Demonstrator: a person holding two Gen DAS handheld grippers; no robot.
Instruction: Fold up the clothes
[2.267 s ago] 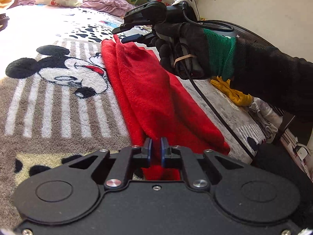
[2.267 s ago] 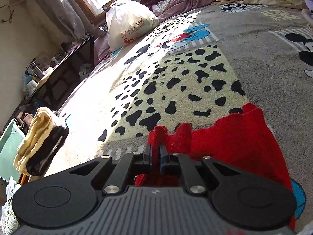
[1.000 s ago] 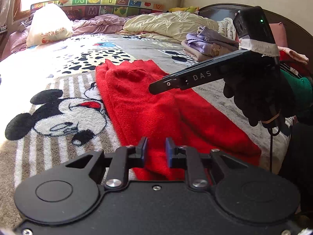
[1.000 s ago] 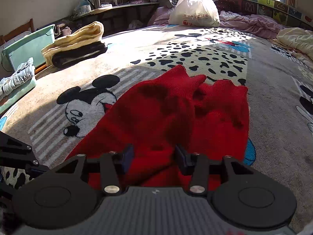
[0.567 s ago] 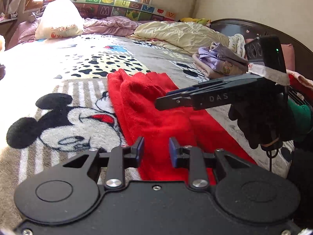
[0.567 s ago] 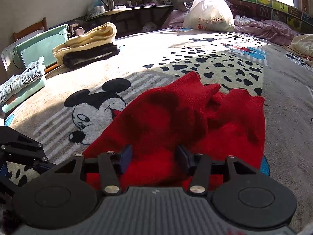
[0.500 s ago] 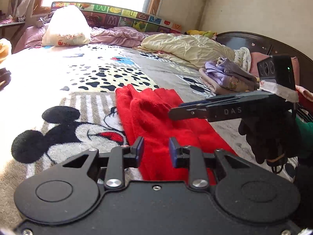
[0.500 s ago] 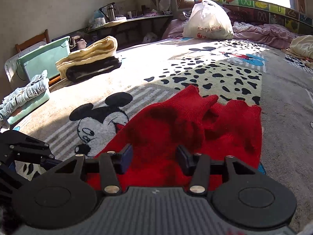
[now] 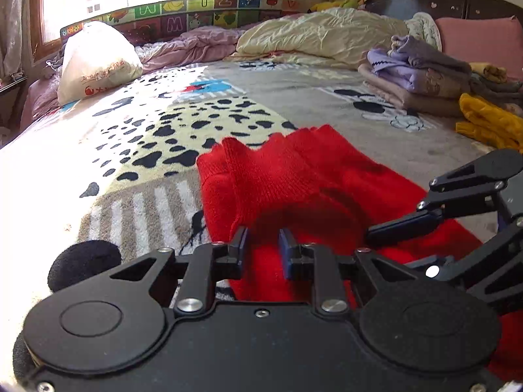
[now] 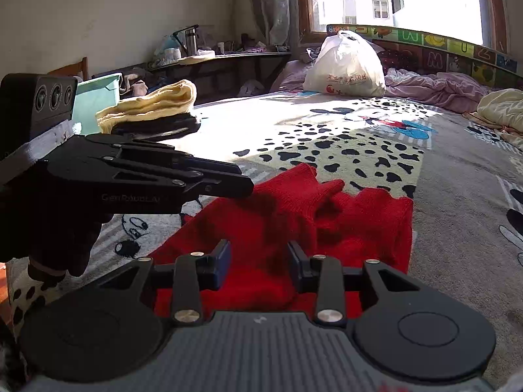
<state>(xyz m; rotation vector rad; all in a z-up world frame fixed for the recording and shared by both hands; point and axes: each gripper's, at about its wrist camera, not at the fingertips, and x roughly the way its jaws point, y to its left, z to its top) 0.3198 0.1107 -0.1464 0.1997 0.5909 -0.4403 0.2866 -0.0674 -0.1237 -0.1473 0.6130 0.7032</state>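
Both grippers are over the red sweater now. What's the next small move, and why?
Probably lower both grippers to the near edge of the red sweater and pinch it. The left gripper and right gripper have both just been closing, yet nothing sits between their jaws, and the sweater lies long and narrow on the blanket, ready for another fold.

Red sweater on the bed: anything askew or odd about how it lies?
Yes. The red sweater lies in a long strip, but its far end is uneven: one cuff juts past the rest and ridges bunch there. No damage visible.
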